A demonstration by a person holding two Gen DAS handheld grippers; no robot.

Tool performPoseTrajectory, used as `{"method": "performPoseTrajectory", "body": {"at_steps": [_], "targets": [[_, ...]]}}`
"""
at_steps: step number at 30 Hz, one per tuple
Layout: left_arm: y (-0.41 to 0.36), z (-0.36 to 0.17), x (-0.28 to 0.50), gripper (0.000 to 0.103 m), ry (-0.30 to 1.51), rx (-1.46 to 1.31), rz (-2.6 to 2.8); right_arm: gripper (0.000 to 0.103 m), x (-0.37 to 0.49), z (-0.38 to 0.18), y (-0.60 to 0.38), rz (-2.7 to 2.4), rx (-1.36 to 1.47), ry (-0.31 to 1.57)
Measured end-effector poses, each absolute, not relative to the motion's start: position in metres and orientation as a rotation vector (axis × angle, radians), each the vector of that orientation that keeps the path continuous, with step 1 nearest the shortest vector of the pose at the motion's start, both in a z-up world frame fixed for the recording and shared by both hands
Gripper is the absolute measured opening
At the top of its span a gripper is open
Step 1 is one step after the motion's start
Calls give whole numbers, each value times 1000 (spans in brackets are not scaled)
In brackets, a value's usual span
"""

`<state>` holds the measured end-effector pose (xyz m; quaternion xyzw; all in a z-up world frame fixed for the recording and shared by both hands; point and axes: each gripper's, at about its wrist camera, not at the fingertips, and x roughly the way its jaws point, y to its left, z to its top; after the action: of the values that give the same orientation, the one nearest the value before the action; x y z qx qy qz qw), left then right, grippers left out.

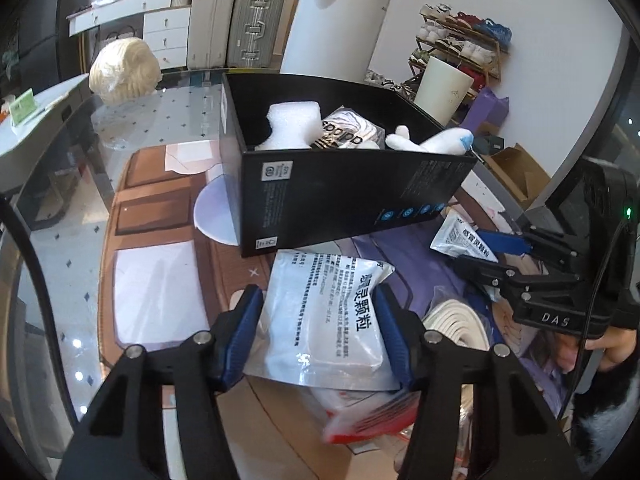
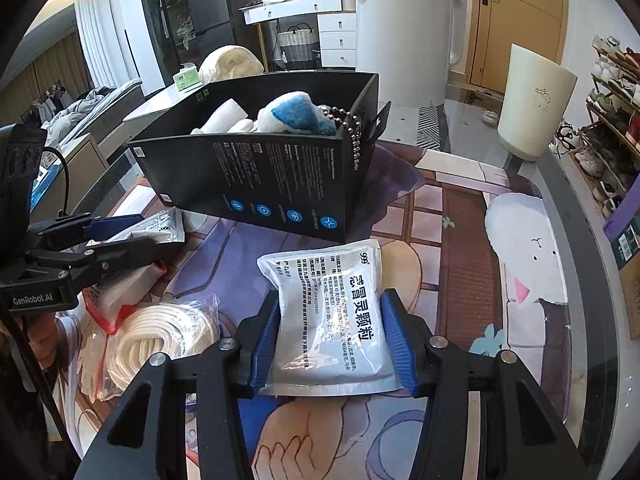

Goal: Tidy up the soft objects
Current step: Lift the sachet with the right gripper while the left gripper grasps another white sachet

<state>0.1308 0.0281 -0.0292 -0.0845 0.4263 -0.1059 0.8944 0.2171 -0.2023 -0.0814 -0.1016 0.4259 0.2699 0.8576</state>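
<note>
Two white medicine pouches with black print are gripped above a cartoon-printed table mat. In the left wrist view my left gripper [image 1: 316, 300] has its blue pads pressed on the sides of one pouch [image 1: 320, 272], which bulges between them. In the right wrist view my right gripper [image 2: 331, 300] is shut on the other pouch [image 2: 332, 332]. Each gripper also shows in the other view: the right gripper [image 1: 470, 248] at the right edge, the left gripper [image 2: 146, 232] at the left edge. Just behind both stands an open black box [image 1: 340, 196] holding white foam [image 1: 292, 124], a printed bag and a white-and-blue plush [image 2: 296, 114].
A coiled white cord in a clear bag [image 2: 160, 340] and a red-edged zip bag [image 2: 108, 304] lie on the mat near the left gripper. A bead chain [image 2: 354, 136] hangs over the box corner. A cream bin [image 2: 536, 104] stands beyond the table's right edge, and a cream yarn bundle [image 1: 124, 68] at the back left.
</note>
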Motion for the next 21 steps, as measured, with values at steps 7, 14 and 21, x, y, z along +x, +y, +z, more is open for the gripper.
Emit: {"method": "performPoseTrajectory", "body": {"at_steps": [7,14,21], "targets": [[26,-25,124,46,862,-171,-213,50,217,-82,-202,570,-214,891],[30,-22,115,44,833,-179,-206,47,215,-81,-203,578,-220,886],[33,-9,100,44,787,-178,-203,47,210,-74,-206,585,-218,856]]}}
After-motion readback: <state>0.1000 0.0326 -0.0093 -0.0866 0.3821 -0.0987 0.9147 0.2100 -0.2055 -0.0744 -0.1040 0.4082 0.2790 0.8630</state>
